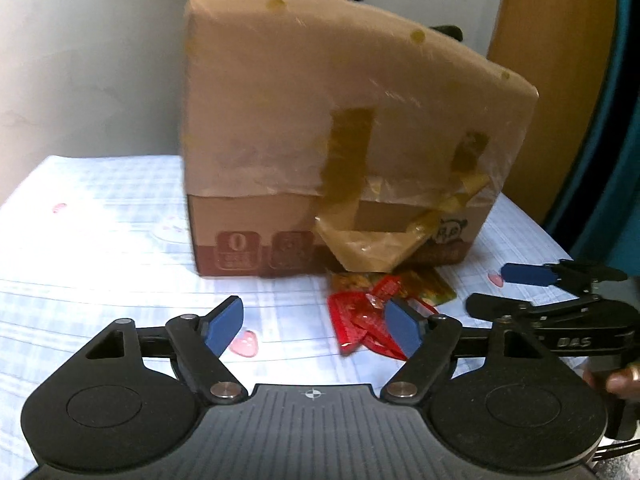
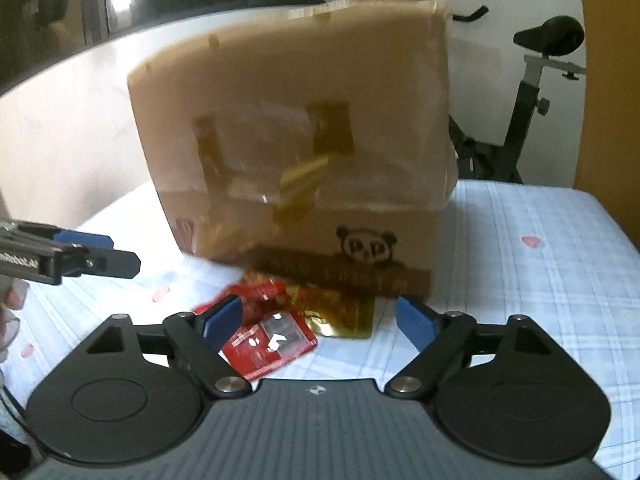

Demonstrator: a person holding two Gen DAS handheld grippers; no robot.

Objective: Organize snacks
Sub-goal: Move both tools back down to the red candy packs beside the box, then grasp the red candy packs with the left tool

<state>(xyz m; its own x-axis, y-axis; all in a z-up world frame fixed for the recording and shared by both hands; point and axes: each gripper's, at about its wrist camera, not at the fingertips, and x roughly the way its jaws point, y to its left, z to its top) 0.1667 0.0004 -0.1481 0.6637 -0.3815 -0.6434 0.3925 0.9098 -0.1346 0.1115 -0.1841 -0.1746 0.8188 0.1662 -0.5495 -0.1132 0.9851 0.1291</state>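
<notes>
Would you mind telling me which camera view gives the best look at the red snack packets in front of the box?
The right wrist view: the red snack packets lie close and mostly unobstructed, with a printed label showing. In the left wrist view they sit off to one side, partly hidden behind the left gripper's fingers and crumpled together.
</notes>
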